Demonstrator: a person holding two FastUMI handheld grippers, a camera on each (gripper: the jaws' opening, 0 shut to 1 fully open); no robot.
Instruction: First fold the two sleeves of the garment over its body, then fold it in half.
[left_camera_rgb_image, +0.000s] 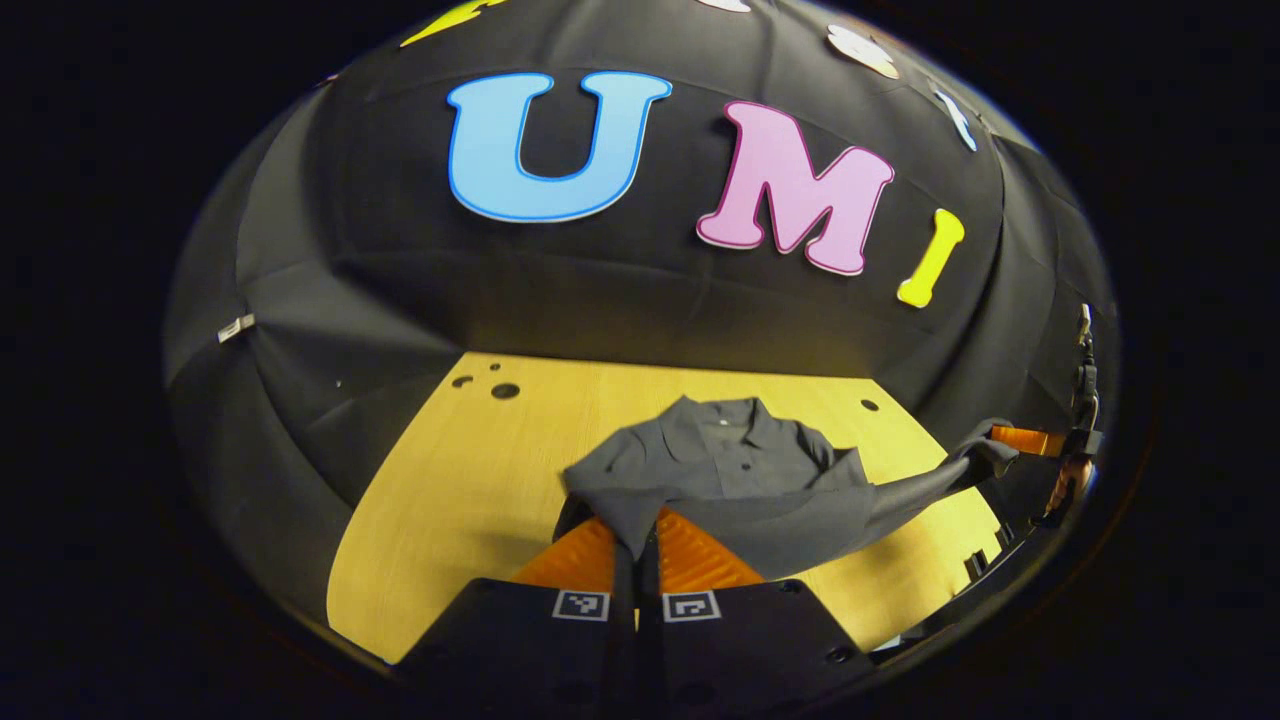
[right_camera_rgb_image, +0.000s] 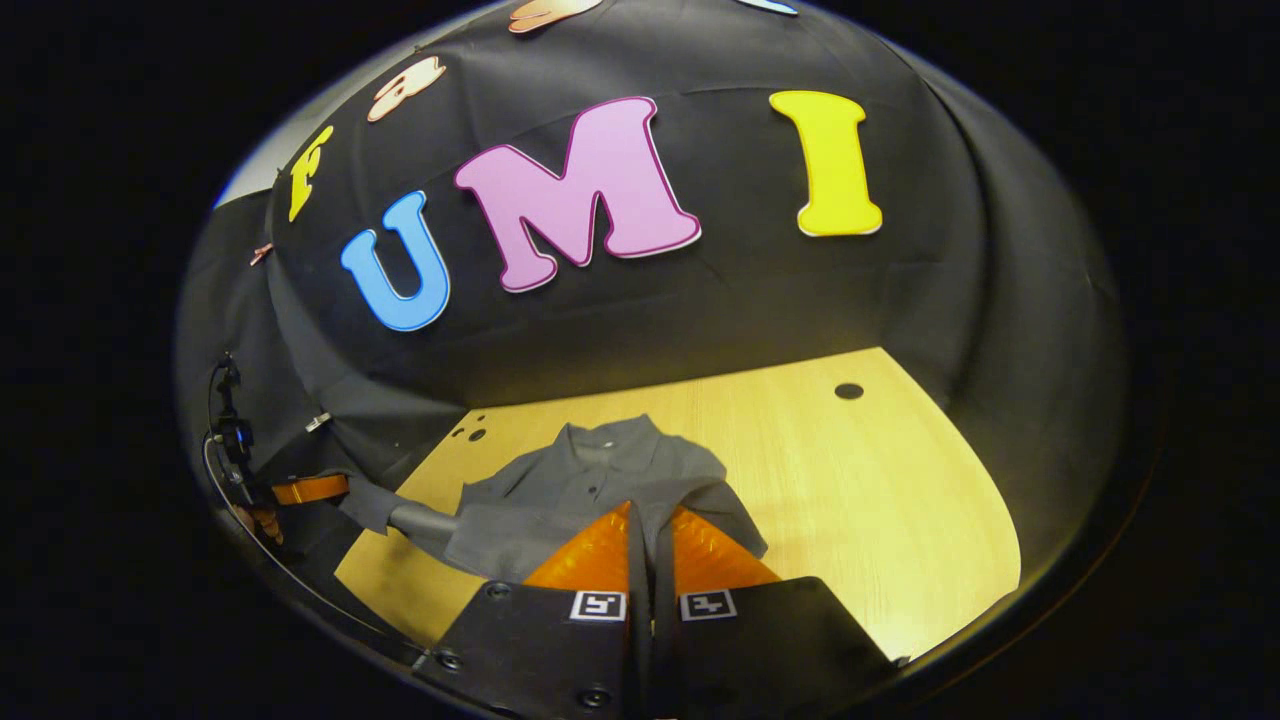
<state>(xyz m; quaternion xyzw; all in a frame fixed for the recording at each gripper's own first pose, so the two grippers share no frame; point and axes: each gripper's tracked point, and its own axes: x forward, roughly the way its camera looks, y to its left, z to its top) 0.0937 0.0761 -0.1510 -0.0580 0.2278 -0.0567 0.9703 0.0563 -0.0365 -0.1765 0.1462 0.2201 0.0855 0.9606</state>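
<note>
A dark grey collared shirt (left_camera_rgb_image: 730, 460) lies on the wooden table (left_camera_rgb_image: 470, 470), collar at the far end. My left gripper (left_camera_rgb_image: 640, 522) is shut on a near edge of the shirt, the cloth pinched between its orange fingers. Far to the right, my right gripper (left_camera_rgb_image: 1020, 440) holds another part of the same edge, which stretches taut and raised between the two. In the right gripper view the shirt (right_camera_rgb_image: 580, 480) spreads ahead, my right gripper (right_camera_rgb_image: 650, 515) is shut on its cloth, and my left gripper (right_camera_rgb_image: 310, 490) grips the cloth at the far left.
Small round holes (left_camera_rgb_image: 505, 390) mark the table's far left corner, and another hole (right_camera_rgb_image: 848, 390) sits at the far right. The booth's black cloth wall closes the table on three sides. Bare wood (right_camera_rgb_image: 860, 500) lies right of the shirt. A hand (right_camera_rgb_image: 260, 520) holds the far gripper.
</note>
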